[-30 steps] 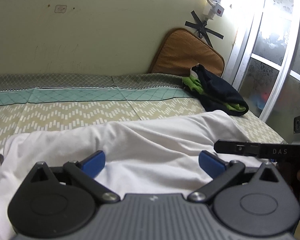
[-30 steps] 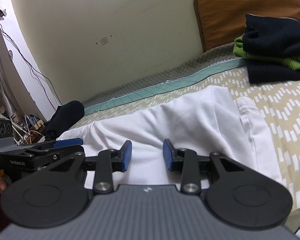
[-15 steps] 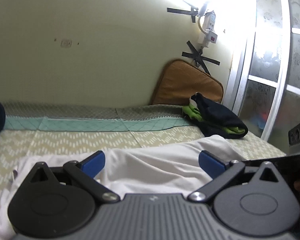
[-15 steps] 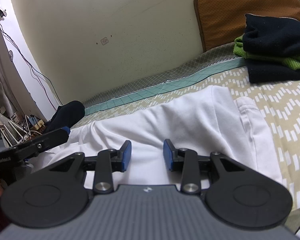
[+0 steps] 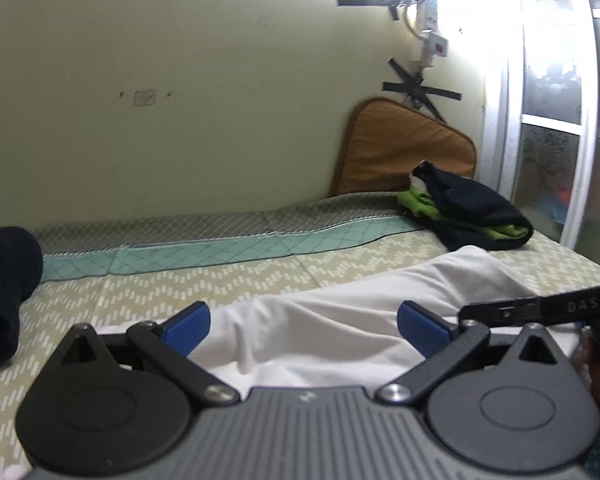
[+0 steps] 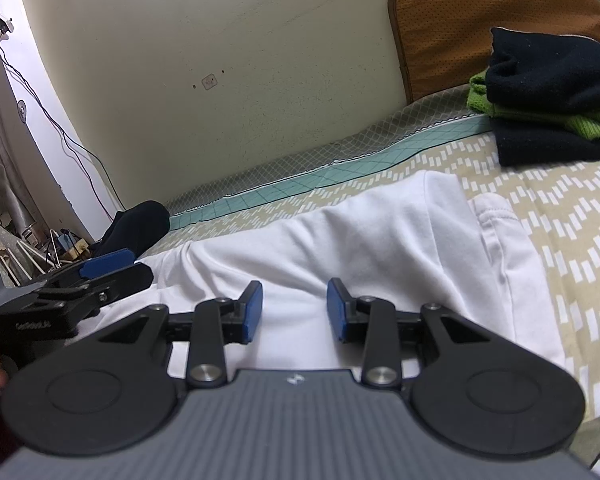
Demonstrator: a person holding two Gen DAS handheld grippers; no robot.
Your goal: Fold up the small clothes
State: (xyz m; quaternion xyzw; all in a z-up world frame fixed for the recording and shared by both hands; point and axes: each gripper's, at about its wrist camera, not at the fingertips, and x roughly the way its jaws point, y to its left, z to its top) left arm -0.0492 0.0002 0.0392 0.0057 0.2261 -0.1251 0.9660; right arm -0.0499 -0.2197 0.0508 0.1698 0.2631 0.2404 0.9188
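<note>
A white garment [image 5: 380, 300] [image 6: 380, 240] lies spread and wrinkled across the patterned bedsheet [image 5: 180, 280]. Its hemmed edge lies on the right side in the right wrist view. My left gripper [image 5: 306, 326] hovers low over its near part, jaws wide open, only cloth showing behind the gap. It also shows at the left edge of the right wrist view, as the left gripper [image 6: 104, 268]. My right gripper [image 6: 295, 312] sits just above the garment's near edge, jaws partly apart, with no fold pinched between the blue pads. One finger of the right gripper [image 5: 540, 308] reaches into the left wrist view from the right.
A folded stack of dark and green clothes [image 5: 472, 216] [image 6: 548, 92] rests at the far right by a brown cushion [image 5: 400, 148] against the wall. A dark bundle [image 5: 4, 280] [image 6: 140, 224] lies at the bed's left end. Cables and clutter sit beyond the left edge.
The left wrist view has tilted and rolled, so more wall and the dark bundle at left now show. In the right wrist view the left gripper shifted slightly. The right gripper has kept still.
</note>
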